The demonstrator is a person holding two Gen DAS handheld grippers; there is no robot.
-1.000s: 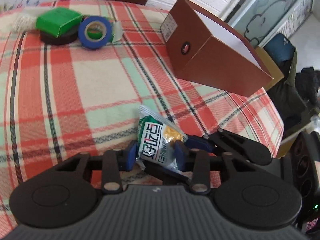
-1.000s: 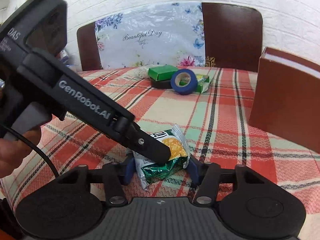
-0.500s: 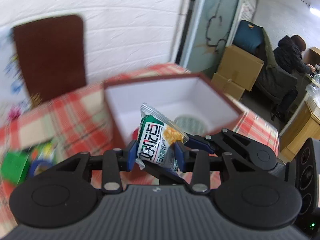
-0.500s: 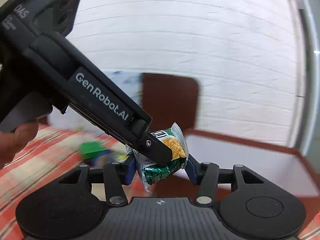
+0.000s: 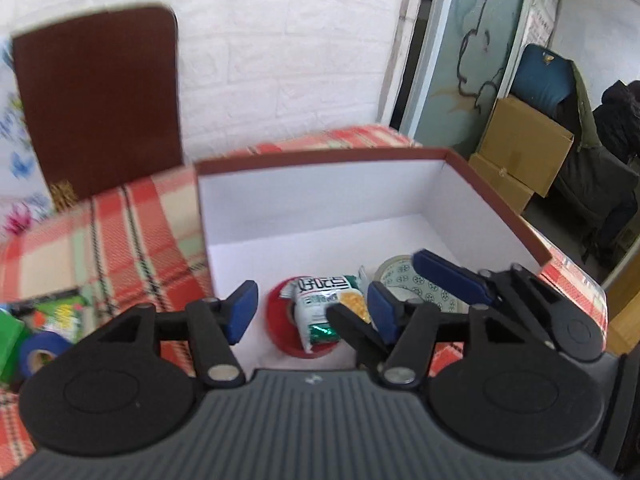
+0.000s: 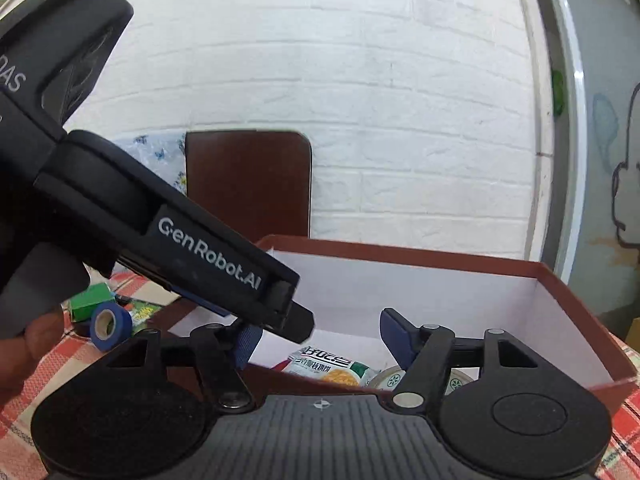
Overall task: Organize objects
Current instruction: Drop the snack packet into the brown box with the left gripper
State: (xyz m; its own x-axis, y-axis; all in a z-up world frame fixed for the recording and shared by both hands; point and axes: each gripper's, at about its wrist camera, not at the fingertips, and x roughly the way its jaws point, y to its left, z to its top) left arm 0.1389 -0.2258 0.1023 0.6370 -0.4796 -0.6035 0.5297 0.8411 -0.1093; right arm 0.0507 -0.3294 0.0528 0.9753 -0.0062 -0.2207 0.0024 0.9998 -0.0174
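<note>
Both grippers over open box (image 5: pixel 496 196), brown outside, white inside, standing on desk (image 5: pixel 132 224) with red plaid cloth. Left gripper (image 5: pixel 312 306): jaws have just been opening, now wide apart, nothing pressed between pads. Right gripper (image 6: pixel 320 336): same, jaws have just been opening, wide, empty. Snack packet (image 5: pixel 324 308) lies loose on box floor, resting partly on red tape roll (image 5: pixel 280 316); pale patterned tape roll (image 5: pixel 404 280) just beside it, to the right. Right wrist view shows packet (image 6: pixel 332 366) below and between the blue pads, clear of both. On desk left of box: blue tape roll (image 6: pixel 110 326), green carton (image 6: pixel 90 300). Brown chair back (image 5: pixel 100 96) against white brick wall.
</note>
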